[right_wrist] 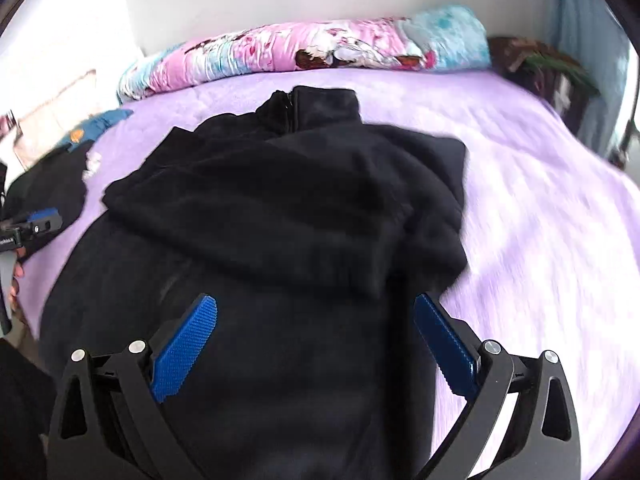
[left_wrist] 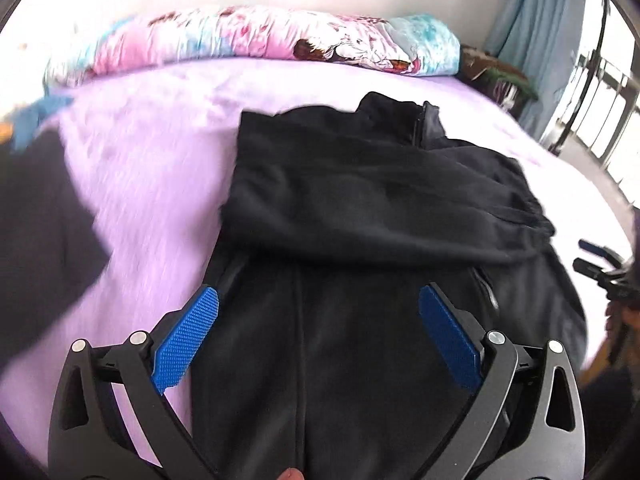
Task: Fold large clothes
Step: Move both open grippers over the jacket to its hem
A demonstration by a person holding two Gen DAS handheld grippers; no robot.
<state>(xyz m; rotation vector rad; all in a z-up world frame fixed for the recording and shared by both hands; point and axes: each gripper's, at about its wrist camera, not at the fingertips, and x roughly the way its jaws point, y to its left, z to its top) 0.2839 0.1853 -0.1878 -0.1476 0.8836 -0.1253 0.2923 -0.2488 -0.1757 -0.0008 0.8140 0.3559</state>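
A: Black fleece zip-collar jacket lies mid-bed on the fuzzy lilac bed cover, collar toward the far edge, long axis running near-to-far, sleeves folded across the chest.

B: Left tool, right tool: both spread apart, empty, over the near hem. No containers seen.

Honestly no readable text, labels, brands or numbers anywhere in either view, everything's too blurry to tell.
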